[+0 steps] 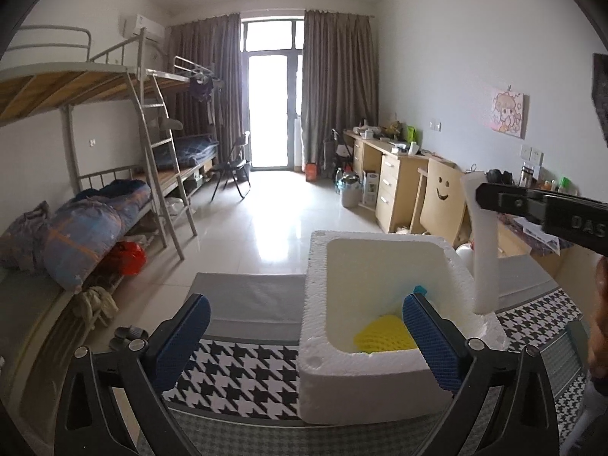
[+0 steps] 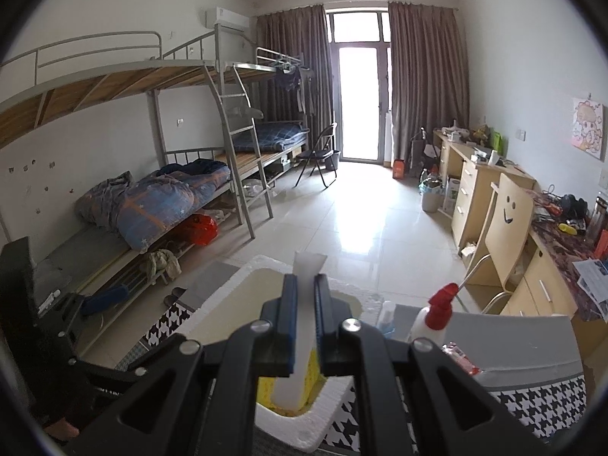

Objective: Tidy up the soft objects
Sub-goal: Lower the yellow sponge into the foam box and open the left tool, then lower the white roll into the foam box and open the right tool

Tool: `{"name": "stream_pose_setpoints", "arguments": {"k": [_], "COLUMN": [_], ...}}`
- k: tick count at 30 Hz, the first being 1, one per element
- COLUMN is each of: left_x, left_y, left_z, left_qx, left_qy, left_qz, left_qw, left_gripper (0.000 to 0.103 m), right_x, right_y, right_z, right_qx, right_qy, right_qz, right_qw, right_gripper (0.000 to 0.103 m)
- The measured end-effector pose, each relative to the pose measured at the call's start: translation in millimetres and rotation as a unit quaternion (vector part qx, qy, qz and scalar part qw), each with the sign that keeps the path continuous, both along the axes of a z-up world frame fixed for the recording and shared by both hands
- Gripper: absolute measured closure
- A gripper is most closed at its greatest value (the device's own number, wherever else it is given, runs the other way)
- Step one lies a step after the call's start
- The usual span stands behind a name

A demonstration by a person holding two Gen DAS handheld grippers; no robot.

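A: Status chk. Foam box (image 1: 342,376) sits on the houndstooth-cloth tabletop (image 1: 243,372). Yellow foam net sleeve (image 1: 383,336) already lies inside, on the box floor.

B: Left tongs (image 1: 304,342)?

A: Spread wide, nothing btwn the pads. One blue pad (image 1: 429,342) is in front of the box's inner cavity, the other is outside, over the cloth. Looks like the drop-off is done on that side.

B: Right tongs (image 2: 303,323)?

A: Pinched tight on a white foam strip (image 2: 306,304). In the left wrist view the strip (image 1: 484,247) hangs down w/ its lower end at the box's far rim, so not deposited yet. Can't tell if it touches the rim.

B: Anything else outstanding?

A: White squeeze bottle w/ red cap (image 2: 433,311) stands just beside the box; rigid, prob. not part of the sort. Other soft items on the tabletop: none I can make out.

B: Est. progress?

A: One item in, one in hand over the box. Judging late stage: lower strip inside, let go.
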State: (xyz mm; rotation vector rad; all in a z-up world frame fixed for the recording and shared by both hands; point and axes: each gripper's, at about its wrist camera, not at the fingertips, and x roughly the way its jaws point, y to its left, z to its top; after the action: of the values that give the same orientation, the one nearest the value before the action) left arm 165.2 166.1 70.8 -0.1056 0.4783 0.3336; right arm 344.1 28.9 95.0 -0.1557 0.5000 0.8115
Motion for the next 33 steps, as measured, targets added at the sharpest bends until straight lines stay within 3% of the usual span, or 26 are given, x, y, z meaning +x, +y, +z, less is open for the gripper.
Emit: {"name": "stream_pose_setpoints", "arguments": {"k": [20,24,25,26,27,29,33], "left_x": [-24.7,-28.1,-28.1,-28.5,-28.9,-30.6,-31.9], "left_y": [22.4,25.4,26.1,26.4,26.9,27.5,29.1], "left_z": [-9.3,-10.6,-11.1,-11.5,-11.9,-13.2,-13.3], "left_qx": [-0.01,-0.013,-0.014,-0.014,-0.013,-0.011,-0.016], "left_qy": [-0.002,-0.004,-0.004,-0.003,-0.003,-0.004,-0.006], "left_qz": [0.027,0.03,0.03,0.03,0.031,0.034,0.034], "left_qw": [0.9996,0.9995,0.9994,0.9994,0.9994,0.9993,0.9993], "left_gripper": [0.001,0.001,0.001,0.001,0.001,0.001,0.001], "right_x": [19.3,20.6,20.9,21.3,21.6,19.8,18.1], "right_y": [34.5,42.9,44.7,47.2,47.8,46.5,40.9], "right_z": [-25.3,-36.1,-38.5,-41.0,-42.7,-43.9,-41.0], "right_qx": [-0.039,-0.06,-0.065,-0.074,-0.078,-0.075,-0.066], "right_qy": [0.028,0.039,0.04,0.039,0.039,0.032,0.036], "right_qz": [0.005,0.009,0.011,0.011,0.01,0.003,-0.001], "right_qw": [0.999,0.997,0.997,0.996,0.996,0.997,0.997], "right_gripper": [0.092,0.087,0.085,0.072,0.052,0.035,0.035]}}
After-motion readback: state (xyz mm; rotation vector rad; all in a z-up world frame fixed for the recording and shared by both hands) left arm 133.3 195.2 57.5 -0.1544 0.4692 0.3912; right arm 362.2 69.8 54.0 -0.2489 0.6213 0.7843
